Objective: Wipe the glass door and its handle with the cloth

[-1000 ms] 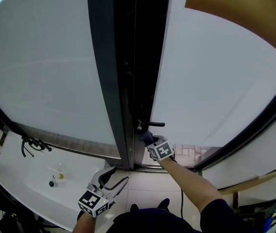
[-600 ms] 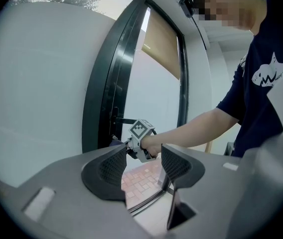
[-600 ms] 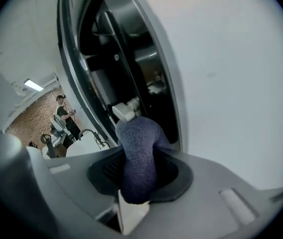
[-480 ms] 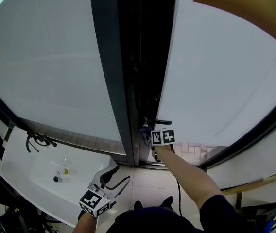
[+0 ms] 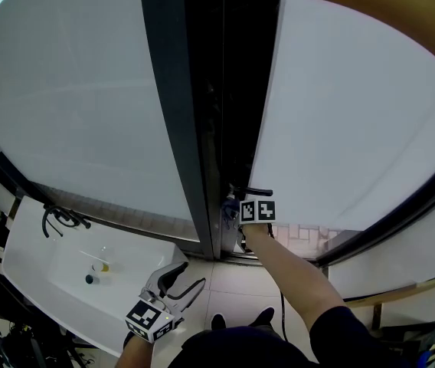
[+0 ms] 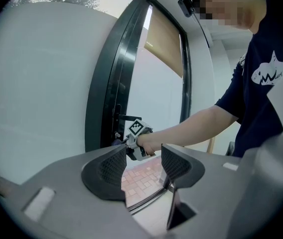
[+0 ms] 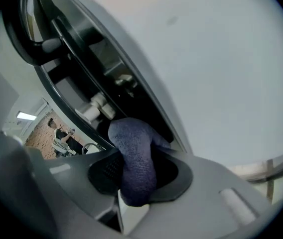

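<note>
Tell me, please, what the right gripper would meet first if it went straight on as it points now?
Most likely the door's dark edge, near its latch fittings; the cloth clamped in the right gripper would touch first. Depth is hard to judge.

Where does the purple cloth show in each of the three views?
Head view: low centre, the cloth just left of the marker cube.
Left gripper view: small purple bit, centre-left, beside the dark door frame.
Right gripper view: large, bottom centre, gripped in the right tongs.
Shared landmark: the dark door frame.
</note>
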Motion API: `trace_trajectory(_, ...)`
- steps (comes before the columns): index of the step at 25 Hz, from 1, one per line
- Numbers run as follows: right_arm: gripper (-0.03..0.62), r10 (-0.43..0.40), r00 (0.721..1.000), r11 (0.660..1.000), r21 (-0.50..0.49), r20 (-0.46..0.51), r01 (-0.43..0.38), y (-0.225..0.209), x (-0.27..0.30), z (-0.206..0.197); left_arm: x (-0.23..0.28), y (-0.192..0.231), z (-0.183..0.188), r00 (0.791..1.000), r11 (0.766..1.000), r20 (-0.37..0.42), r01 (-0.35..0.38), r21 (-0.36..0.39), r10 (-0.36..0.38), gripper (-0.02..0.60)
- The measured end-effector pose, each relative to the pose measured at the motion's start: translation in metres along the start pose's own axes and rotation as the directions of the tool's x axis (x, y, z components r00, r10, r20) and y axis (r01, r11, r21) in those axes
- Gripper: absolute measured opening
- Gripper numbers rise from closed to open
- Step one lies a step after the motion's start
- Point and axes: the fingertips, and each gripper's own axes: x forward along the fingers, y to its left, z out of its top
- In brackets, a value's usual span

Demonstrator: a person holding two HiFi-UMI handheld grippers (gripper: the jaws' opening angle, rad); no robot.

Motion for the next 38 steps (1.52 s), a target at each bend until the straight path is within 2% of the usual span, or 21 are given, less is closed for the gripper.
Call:
trace_trajectory(4, 0.101, 0.009, 1.000, 1.000, -0.020, 0.003, -0.009, 0.000, -0.001, -0.008, 0.000, 0.000, 0.000, 1.000, 1.000, 0.014, 0.001, 0.005, -0.001, 0.215)
trace_trajectory(10, 0.100, 0.100, 0.990, 0.994, 0.035, 0.101, -0.104, 0.014, -0.026, 0.008, 0.001, -0.001, -0.001, 1.000, 1.000, 0.020, 0.010, 0.006, -0.010, 0.215)
trace_trajectory(13, 0.101, 0.089, 0.991, 0.996, 0.024, 0.101, -0.091, 0.016, -0.025, 0.015, 0.005, -0.001, 0.000, 1.000, 1.000, 0.027, 0.011, 0.008, -0.011, 0.215)
trace_trajectory(17, 0.101, 0.033, 0.997, 0.999, 0.005, 0.073, -0.034, 0.011, -0.017, 0.016, 0.005, -0.001, -0.004, 1.000, 1.000, 0.020, 0.016, 0.002, -0.016, 0.215)
trace_trajectory(21, 0.101, -0.006, 1.000, 0.997, -0.075, 0.019, 0.008, 0.009, -0.008, 0.011, 0.003, 0.002, -0.007, 1.000, 1.000, 0.012, 0.009, -0.005, -0.009, 0.215)
trace_trajectory(27, 0.101, -0.109, 0.994, 0.970, -0.218, -0.018, 0.103, 0.004, 0.000, 0.005, 0.006, -0.005, -0.001, 1.000, 1.000, 0.015, 0.017, 0.007, -0.017, 0.215)
trace_trajectory(31, 0.101, -0.151, 0.988, 0.933, -0.336, -0.032, 0.131, 0.000, -0.002, -0.006, 0.003, -0.010, 0.000, 0.999, 0.999, 0.021, 0.027, 0.020, -0.027, 0.215)
trace_trajectory(34, 0.101, -0.128, 0.992, 0.915, -0.387, -0.015, 0.112, 0.005, -0.016, -0.018, -0.001, -0.011, 0.000, 0.999, 0.999, 0.025, 0.029, 0.028, -0.030, 0.215)
trace_trajectory(38, 0.101, -0.036, 0.998, 0.928, -0.368, 0.048, 0.051, 0.022, -0.048, -0.033, -0.003, -0.009, 0.006, 0.999, 0.999, 0.031, 0.031, 0.042, -0.032, 0.215)
